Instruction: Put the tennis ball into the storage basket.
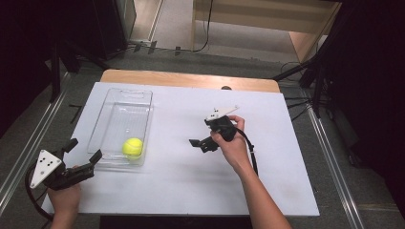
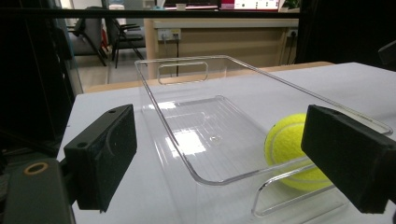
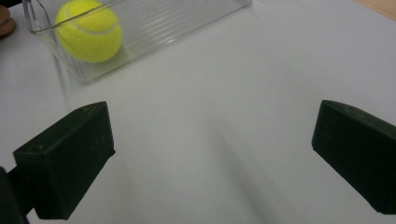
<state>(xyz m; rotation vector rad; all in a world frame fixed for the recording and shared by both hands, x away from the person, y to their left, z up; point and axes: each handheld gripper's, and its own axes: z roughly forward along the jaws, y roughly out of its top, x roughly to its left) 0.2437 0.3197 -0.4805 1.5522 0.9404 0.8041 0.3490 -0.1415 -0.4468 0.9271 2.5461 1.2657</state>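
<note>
From above we see a white worktop [image 1: 191, 181] with a clear plastic bin [image 1: 114, 107] on its left half and a yellow-green tennis ball [image 1: 133, 147] resting inside the bin at its near end. The left hand-held gripper [image 1: 85, 149] is held at the worktop's near left corner, its jaws spread wide and empty, the bin's near end just ahead of them and the ball just ahead and to the right of its tips. Along the left hand-held gripper's [image 2: 224, 158] own jaws we see the clear plastic bin [image 2: 177, 74] stretching away in front, its near handle low between the jaws, and the tennis ball [image 2: 287, 144] sitting inside, partly hidden behind the right-hand jaw. The right hand-held gripper [image 1: 199, 141] is held over the middle of the worktop by the person's right hand [image 1: 232, 149], well apart from the bin, with its jaws pointing left toward the ball. In the right hand-held gripper's [image 3: 210, 163] own view its jaws also stand wide apart with nothing between them, bare white worktop [image 3: 224, 93] beneath, and the tennis ball [image 3: 88, 30] lies ahead and to the left, inside the corner of the clear plastic bin [image 3: 154, 28].
</note>
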